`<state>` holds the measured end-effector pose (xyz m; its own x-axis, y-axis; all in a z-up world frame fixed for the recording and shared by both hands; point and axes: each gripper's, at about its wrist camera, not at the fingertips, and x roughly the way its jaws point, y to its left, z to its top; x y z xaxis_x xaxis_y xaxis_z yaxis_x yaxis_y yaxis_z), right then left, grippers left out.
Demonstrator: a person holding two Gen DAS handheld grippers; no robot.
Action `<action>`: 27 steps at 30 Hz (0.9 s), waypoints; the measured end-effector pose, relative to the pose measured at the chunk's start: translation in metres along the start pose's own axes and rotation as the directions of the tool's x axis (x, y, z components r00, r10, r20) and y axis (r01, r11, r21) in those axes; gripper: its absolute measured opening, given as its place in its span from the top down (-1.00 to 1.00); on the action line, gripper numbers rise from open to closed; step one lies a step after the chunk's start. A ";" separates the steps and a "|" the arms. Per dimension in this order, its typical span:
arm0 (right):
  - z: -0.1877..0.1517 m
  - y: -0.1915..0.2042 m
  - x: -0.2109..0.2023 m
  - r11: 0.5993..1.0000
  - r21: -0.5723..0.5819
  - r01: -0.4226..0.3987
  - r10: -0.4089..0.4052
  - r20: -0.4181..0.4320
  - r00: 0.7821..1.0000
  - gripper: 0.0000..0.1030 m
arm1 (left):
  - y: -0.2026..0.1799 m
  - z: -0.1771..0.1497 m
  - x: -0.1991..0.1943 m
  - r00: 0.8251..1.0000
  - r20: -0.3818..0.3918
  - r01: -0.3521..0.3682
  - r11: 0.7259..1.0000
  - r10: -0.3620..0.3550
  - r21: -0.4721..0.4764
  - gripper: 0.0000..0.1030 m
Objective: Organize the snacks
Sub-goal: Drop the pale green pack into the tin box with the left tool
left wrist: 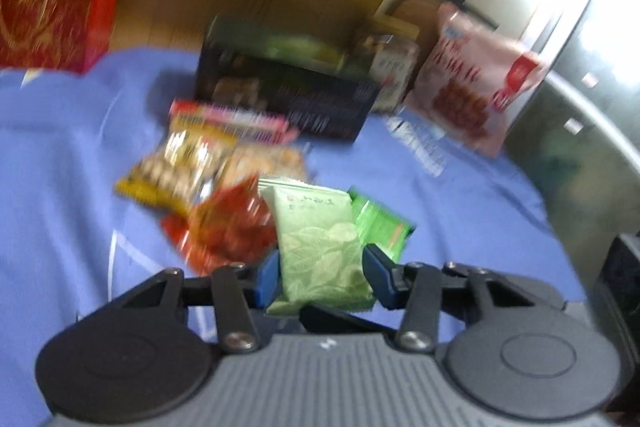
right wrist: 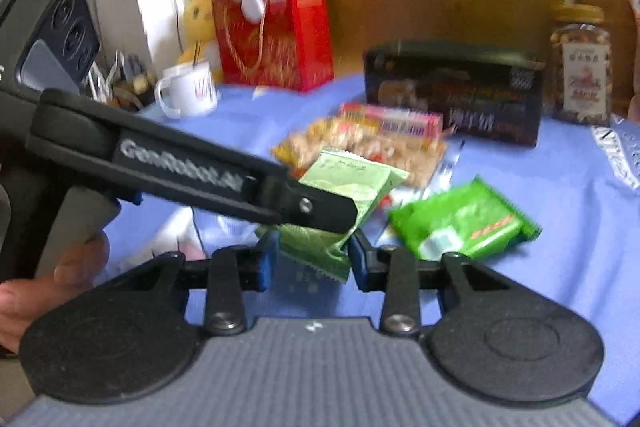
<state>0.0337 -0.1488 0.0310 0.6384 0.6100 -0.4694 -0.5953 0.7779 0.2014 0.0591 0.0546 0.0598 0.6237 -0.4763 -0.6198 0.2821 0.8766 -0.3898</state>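
Note:
A pale green leaf-printed snack packet (left wrist: 320, 239) stands upright between the blue pads of my left gripper (left wrist: 322, 269), which press on both its sides. In the right wrist view the same packet (right wrist: 352, 183) is tilted. The left gripper (right wrist: 320, 209) reaches in from the left across its middle. The packet's lower end sits between the pads of my right gripper (right wrist: 312, 259), and they seem to touch both its edges. A bright green packet (right wrist: 464, 223) lies flat on the blue tablecloth (right wrist: 560, 187) just to the right. Both views are blurred.
Behind the packet lie a red packet (left wrist: 228, 227), a peanut bag (right wrist: 360, 147) and a pink box (right wrist: 396, 121). Further back stand a dark box (right wrist: 456, 91), a jar (right wrist: 582, 67), a pink bag (left wrist: 468, 87), a red gift bag (right wrist: 276, 35) and a white mug (right wrist: 188, 89).

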 end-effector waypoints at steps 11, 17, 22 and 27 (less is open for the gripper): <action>0.068 -0.048 0.025 0.996 0.032 0.086 -0.089 0.120 0.989 0.24 | -0.005 0.095 0.037 0.997 0.059 0.041 0.999 -0.042 0.010 0.14; 0.118 -0.088 0.071 0.989 0.140 0.050 -0.066 0.112 0.992 0.22 | 0.023 0.151 0.074 0.995 0.096 0.019 0.998 -0.014 -0.060 0.03; 0.126 -0.113 0.094 0.970 0.214 0.119 -0.143 0.099 0.985 0.22 | 0.048 0.167 0.090 0.991 0.100 -0.076 0.992 0.086 -0.105 -0.13; 0.094 -0.123 0.058 0.951 0.302 0.069 -0.115 0.136 0.984 0.21 | 0.070 0.148 0.053 0.986 0.162 -0.018 0.992 0.039 -0.128 -0.13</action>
<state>0.1898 -0.1945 0.0597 0.7632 0.5313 -0.3677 -0.3742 0.8274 0.4189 0.2201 0.1006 0.1005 0.7441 -0.4242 -0.5161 0.1750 0.8693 -0.4623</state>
